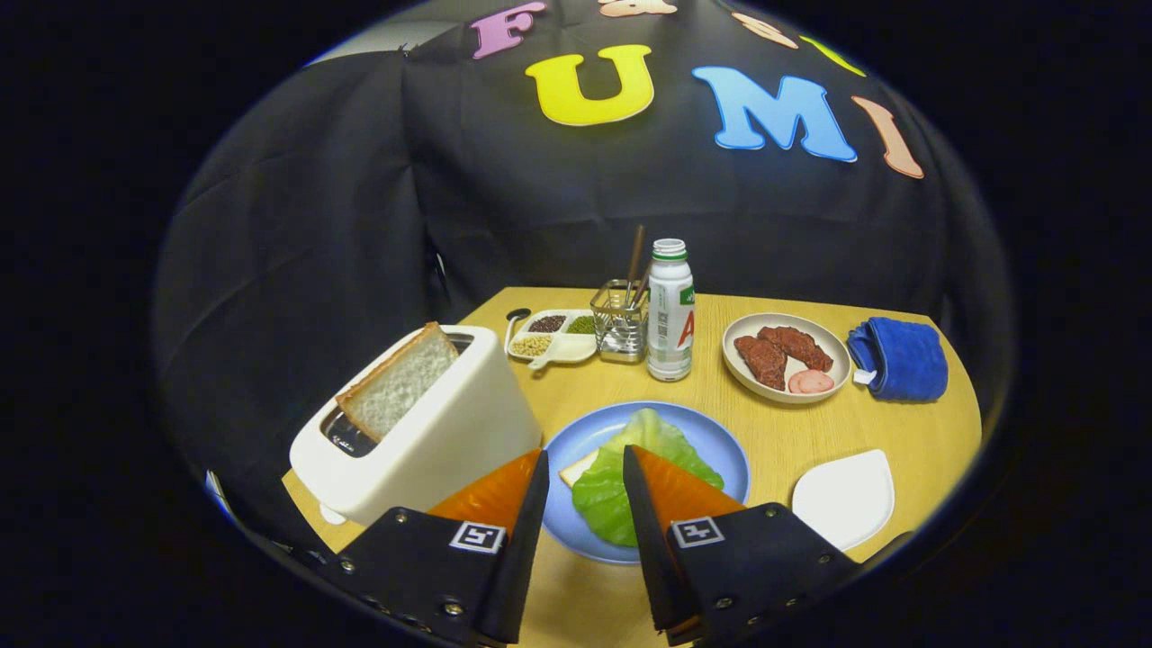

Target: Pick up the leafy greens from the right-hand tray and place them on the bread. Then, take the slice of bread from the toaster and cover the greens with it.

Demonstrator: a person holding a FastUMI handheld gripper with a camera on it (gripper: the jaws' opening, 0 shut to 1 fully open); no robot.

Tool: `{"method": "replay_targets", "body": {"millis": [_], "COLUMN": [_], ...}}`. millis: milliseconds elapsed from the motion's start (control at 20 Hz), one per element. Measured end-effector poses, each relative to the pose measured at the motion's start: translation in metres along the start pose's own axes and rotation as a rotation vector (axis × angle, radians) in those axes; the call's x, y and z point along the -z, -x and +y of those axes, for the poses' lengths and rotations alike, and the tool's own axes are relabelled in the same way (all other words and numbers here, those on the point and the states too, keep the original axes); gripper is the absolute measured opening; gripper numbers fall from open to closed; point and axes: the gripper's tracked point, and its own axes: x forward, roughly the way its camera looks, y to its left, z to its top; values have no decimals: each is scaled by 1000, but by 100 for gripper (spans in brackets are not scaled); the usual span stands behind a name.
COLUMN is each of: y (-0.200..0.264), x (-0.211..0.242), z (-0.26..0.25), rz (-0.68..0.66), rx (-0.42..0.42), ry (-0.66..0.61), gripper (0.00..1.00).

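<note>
Gripper (585,463) fingers parted, nothing between them, over leafy greens (621,477). Toaster (423,423) with upright bread slice (396,382) close left. Bare table (792,432) right; bottle (670,310) stands far.

Gripper (585,468): fingers are spread apart, nothing is held between them.
Leafy greens (630,468): laid on the bread on the blue plate (720,445) — seen in the gap between the fingers and just ahead of them.
Bread (579,468): only a pale corner is seen, sticking out from under the greens.
Toaster (432,432): set beside the plate; a bread slice (398,382) is held tilted in its slot.
White tray (844,497): bare, placed near the plate on its other side.
Beyond the plate — a milk bottle (670,310), a utensil holder (619,331), a divided dish of beans (553,337), a plate of meat (785,357) and a folded blue cloth (900,358).
Table (792,423): wooden.
</note>
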Motion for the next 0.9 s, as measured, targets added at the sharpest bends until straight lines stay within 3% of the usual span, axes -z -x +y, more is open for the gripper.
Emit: {"method": "replay_targets", "body": {"millis": [500, 700, 900], "y": [40, 38, 10], "x": [-24, -22, -19], "z": [102, 129, 142], "rz": [-302, -331, -316], "rx": [-80, -64, -21], "ry": [110, 170, 148], "gripper": [53, 52, 53]}}
